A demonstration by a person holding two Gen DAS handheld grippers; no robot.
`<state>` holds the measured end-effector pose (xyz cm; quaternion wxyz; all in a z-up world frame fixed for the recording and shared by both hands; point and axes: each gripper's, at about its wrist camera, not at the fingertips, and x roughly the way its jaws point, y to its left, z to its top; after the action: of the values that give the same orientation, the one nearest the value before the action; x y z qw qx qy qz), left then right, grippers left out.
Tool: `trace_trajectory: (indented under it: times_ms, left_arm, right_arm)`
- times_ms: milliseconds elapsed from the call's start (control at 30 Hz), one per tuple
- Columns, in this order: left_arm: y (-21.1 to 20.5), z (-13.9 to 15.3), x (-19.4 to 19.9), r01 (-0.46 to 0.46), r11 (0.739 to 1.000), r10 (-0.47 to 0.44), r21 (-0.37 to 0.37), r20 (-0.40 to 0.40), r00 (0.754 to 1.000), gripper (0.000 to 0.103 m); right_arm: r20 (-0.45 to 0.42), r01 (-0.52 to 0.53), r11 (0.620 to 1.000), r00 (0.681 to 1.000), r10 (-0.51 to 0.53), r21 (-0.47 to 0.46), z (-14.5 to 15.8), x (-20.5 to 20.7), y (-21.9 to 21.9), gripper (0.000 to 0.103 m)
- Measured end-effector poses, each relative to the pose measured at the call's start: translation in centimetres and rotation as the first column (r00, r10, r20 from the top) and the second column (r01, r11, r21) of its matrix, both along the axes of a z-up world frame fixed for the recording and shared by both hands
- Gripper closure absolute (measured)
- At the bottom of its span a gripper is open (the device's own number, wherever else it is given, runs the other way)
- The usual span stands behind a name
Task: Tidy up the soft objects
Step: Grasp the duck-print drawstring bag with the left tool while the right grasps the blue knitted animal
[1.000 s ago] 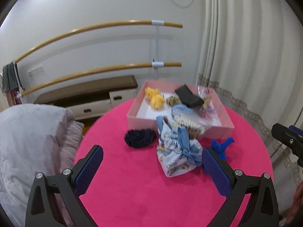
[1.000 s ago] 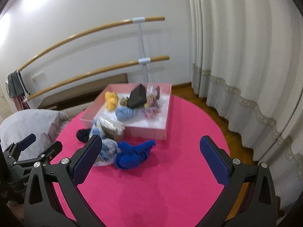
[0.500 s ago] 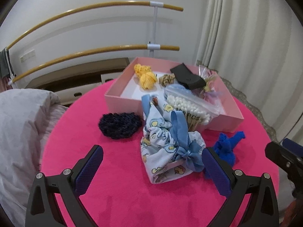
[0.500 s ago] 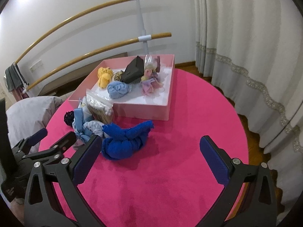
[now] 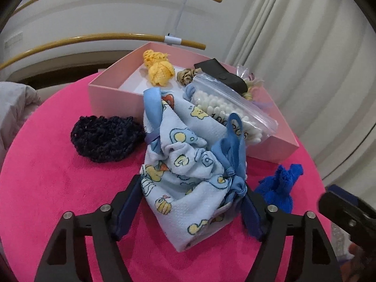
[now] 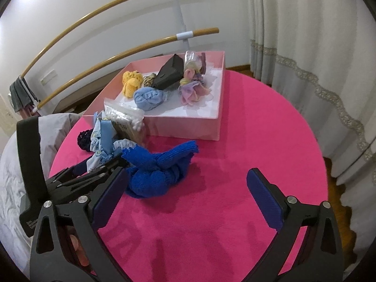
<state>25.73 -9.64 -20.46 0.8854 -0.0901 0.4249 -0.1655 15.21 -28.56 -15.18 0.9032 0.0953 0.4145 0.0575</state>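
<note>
Left hand-held gripper (image 5: pixel 191 209) closing around soft, light pouch (image 5: pixel 188 164) on tabletop (image 5: pixel 58 188) at 6 o'clock of box (image 5: pixel 112 91); best pinched mid-body, below ribbon; right hand-held gripper (image 6: pixel 185 199) apart, empty.

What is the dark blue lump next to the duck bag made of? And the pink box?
The dark blue lump looks like crocheted yarn: open, bumpy loops. The pink box seems to be matte cardboard: thin, stiff, flat walls.
</note>
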Motion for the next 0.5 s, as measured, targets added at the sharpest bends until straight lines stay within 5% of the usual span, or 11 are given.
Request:
trace_trajectory:
  times_ms: [300,500]
  left_arm:
    - [1.6,1.3,-3.0,-0.017,0.992,0.007,0.126,0.080,0.997,0.034]
    - [2.6,1.8,-5.1,-0.049,0.981,0.029,0.190,0.106,0.994,0.034]
  right_arm:
    - [-0.052,-0.039,0.999,0.998,0.041,0.035,-2.2,2.0,1.7,0.014]
    - [-0.097,-0.081,0.995,0.991,0.086,0.056,-4.1,3.8,3.4,0.043]
